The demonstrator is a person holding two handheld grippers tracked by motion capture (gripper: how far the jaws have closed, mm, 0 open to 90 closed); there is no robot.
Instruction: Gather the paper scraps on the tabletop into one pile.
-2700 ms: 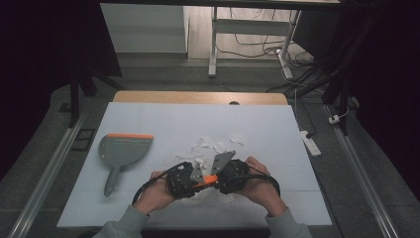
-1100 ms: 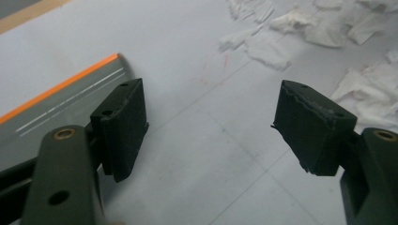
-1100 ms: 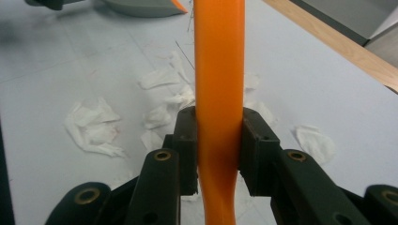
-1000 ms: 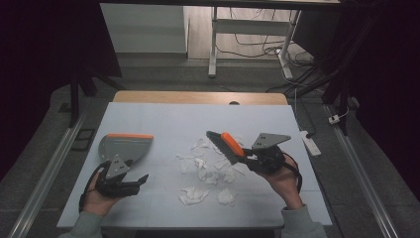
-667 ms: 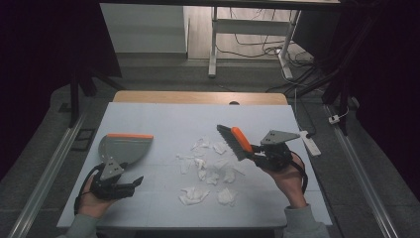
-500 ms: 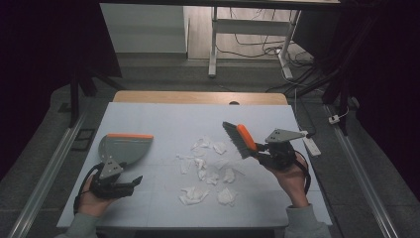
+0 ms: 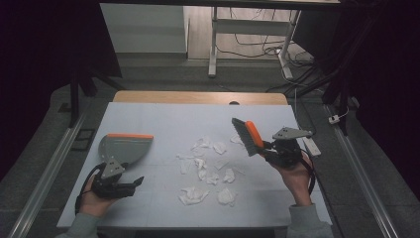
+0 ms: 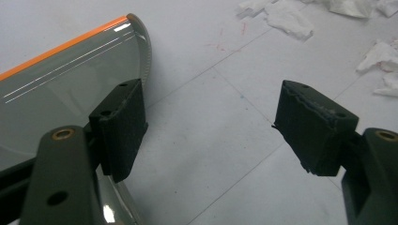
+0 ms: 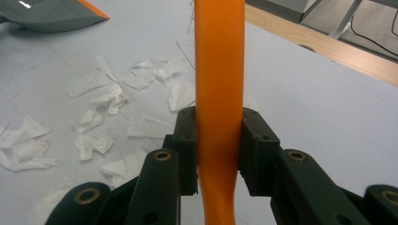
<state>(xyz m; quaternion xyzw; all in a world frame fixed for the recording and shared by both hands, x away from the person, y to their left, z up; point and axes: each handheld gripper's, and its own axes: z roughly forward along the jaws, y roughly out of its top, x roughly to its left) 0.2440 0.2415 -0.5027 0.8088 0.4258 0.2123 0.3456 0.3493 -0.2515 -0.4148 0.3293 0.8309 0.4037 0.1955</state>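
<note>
My right gripper (image 7: 265,148), clamped on the brush (image 7: 246,137), hangs right of the paper scraps (image 7: 208,166); my spread left gripper (image 7: 130,182) waits beside the dustpan (image 7: 124,147).

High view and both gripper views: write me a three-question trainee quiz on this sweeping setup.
1. True or false: the right tongs are shut on the brush by its orange handle.
2. Where does the dustpan lie, seen from the paper scraps in the high view? A) to their left B) to their right C) on top of them
3. Fill in: the left tongs are ____, with bare table between the pads.

Key:
1. True
2. A
3. open
</note>
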